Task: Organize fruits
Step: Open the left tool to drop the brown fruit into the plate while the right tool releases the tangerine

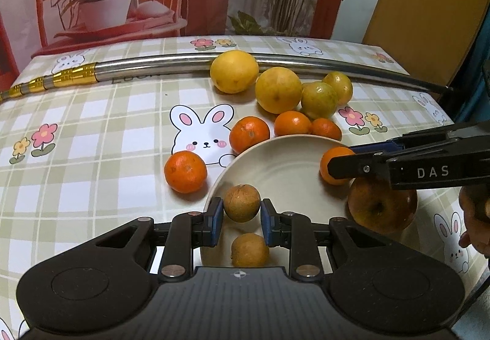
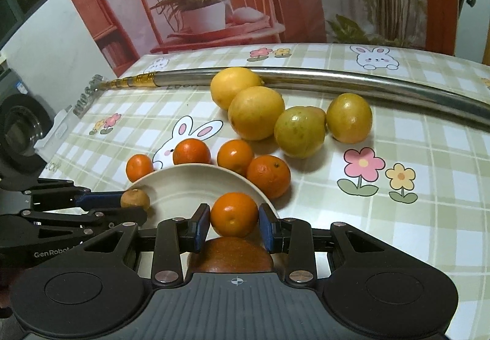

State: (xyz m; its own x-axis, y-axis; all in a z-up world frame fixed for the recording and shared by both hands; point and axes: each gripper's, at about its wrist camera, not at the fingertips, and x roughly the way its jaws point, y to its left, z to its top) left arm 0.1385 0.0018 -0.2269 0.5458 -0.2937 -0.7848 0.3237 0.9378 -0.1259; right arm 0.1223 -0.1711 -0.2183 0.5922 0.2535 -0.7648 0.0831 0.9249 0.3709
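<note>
Apple half-hidden behind hand-held gripper

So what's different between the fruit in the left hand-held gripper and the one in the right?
The left hand-held gripper holds a small brown fruit, dull and rough-skinned; the right hand-held gripper holds a tangerine, bright orange and glossy. The brown fruit looks smaller than the tangerine. It hangs over the plate near the left rim; the tangerine sits at the right rim. Both are round and clamped between blue pads.
</note>
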